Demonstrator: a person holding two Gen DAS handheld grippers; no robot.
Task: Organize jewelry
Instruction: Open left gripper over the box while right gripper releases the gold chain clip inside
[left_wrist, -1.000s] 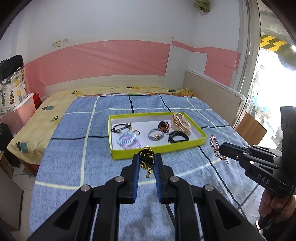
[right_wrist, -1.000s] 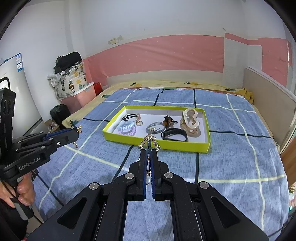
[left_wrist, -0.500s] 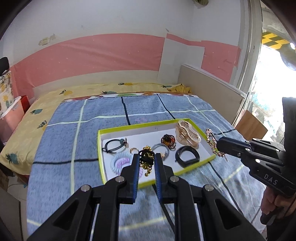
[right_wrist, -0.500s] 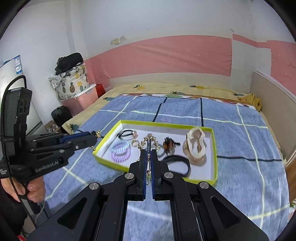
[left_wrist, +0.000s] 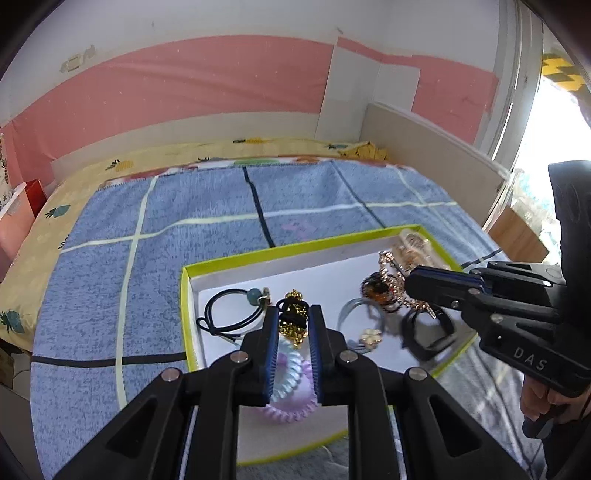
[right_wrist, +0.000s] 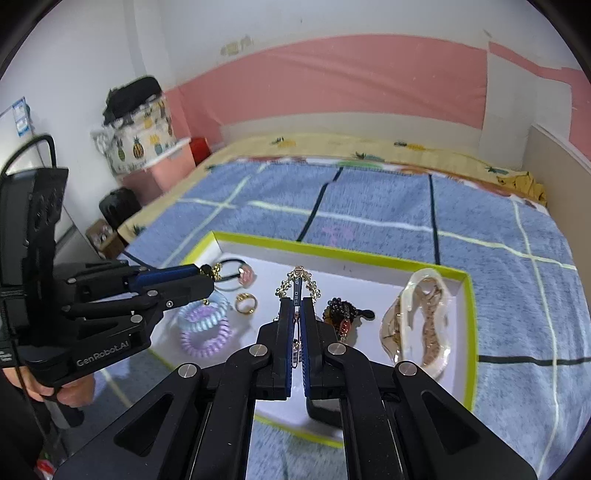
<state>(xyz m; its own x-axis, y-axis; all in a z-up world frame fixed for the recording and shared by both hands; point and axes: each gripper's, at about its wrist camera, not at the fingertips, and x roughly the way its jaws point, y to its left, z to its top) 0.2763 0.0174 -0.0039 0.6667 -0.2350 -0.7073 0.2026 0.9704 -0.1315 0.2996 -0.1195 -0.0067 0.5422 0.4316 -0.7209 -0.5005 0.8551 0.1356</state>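
Observation:
A yellow-green tray (left_wrist: 295, 248) (right_wrist: 343, 256) with a white floor lies on the blue blanket. My left gripper (left_wrist: 291, 320) is shut on a black and gold beaded hair tie (left_wrist: 292, 317) and holds it over the tray's left part. It shows in the right wrist view (right_wrist: 210, 275). My right gripper (right_wrist: 297, 295) is shut on a gold chain hair clip (right_wrist: 297, 281) over the tray's middle. It shows in the left wrist view (left_wrist: 408, 282). In the tray lie spiral hair ties (right_wrist: 205, 326), a black elastic (left_wrist: 229, 317), a gold ring (right_wrist: 245, 303) and a clear claw clip (right_wrist: 417, 325).
The bed's blue checked blanket (left_wrist: 166, 258) spreads around the tray. A wooden board (left_wrist: 436, 155) stands along the bed's right side. A pineapple-print bag on a pink box (right_wrist: 144, 147) stands at the left by the wall.
Both grippers have moved forward and down over the tray, each still holding its piece. The tray now looks much nearer in both views.

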